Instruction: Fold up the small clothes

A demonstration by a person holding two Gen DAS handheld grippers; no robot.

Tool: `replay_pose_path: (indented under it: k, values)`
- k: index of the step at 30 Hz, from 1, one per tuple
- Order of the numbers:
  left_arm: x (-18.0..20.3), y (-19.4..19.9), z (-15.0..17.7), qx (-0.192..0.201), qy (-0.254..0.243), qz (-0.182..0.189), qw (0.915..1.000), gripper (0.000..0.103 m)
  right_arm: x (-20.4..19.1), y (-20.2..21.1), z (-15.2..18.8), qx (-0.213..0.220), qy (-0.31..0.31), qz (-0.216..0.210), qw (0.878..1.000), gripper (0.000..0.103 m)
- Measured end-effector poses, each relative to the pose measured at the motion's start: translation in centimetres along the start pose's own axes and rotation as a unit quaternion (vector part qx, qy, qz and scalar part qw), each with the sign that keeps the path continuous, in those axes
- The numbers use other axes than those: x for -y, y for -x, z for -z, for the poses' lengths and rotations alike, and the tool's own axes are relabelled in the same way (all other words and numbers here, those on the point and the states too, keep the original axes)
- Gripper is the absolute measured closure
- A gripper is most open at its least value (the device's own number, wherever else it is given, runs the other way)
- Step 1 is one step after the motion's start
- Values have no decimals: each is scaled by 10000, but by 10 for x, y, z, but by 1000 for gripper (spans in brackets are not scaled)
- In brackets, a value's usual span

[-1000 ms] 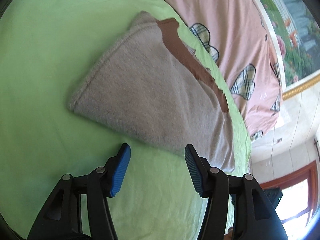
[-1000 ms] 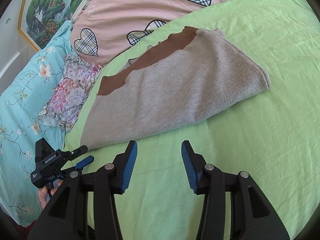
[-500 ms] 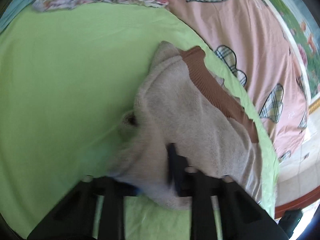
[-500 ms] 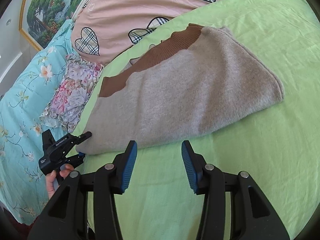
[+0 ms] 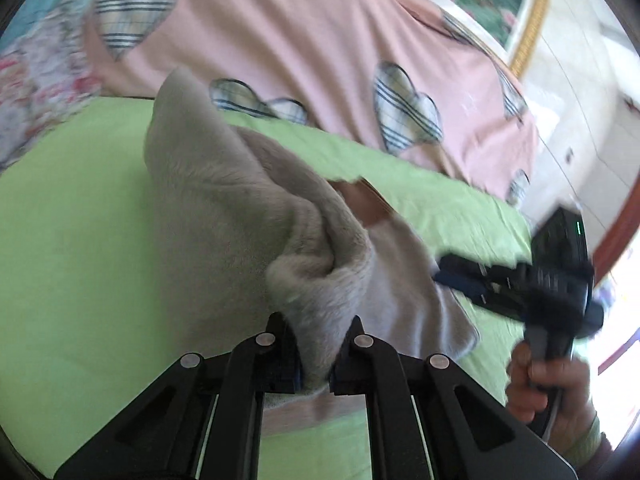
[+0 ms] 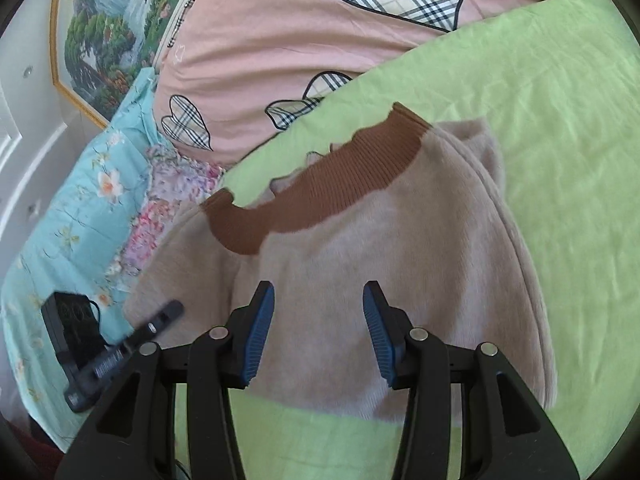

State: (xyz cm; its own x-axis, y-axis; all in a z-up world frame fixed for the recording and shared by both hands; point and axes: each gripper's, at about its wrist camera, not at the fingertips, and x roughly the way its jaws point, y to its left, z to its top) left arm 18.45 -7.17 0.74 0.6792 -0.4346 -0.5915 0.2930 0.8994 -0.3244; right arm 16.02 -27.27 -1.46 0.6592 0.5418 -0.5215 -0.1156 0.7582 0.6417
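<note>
A folded beige fleece garment (image 6: 380, 248) with a brown ribbed hem (image 6: 320, 192) lies on the green sheet (image 6: 560, 120). My left gripper (image 5: 316, 356) is shut on a bunched edge of the garment (image 5: 240, 220) and lifts it off the sheet. My right gripper (image 6: 318, 332) is open and empty, its blue pads over the garment's near edge. The right gripper also shows in the left wrist view (image 5: 472, 280), beside the garment's far side, held by a hand (image 5: 548, 376).
A pink quilt with plaid hearts (image 6: 320, 40) lies behind the green sheet. A floral cloth (image 6: 160, 216) and a turquoise bedspread (image 6: 80, 216) lie to the left. A framed picture (image 6: 104, 32) hangs on the wall. The left gripper's body (image 6: 100, 356) shows at lower left.
My left gripper closed on the garment's edge and lifted it, swinging toward the quilt. My right gripper moved forward over the garment's near edge, staying open.
</note>
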Motion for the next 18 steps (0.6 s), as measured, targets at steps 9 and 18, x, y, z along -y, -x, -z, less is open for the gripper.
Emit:
replay_pose_path:
  k: [9,18]
  values:
    - [13,-50,26,-502,-4,145,9986,97,5,-73,-29,-811,-196,-713,9940,25]
    - [15,-44,26,-542,-162,37,9984,97,-41,-163,-46,-1461,371,-821,9852,74]
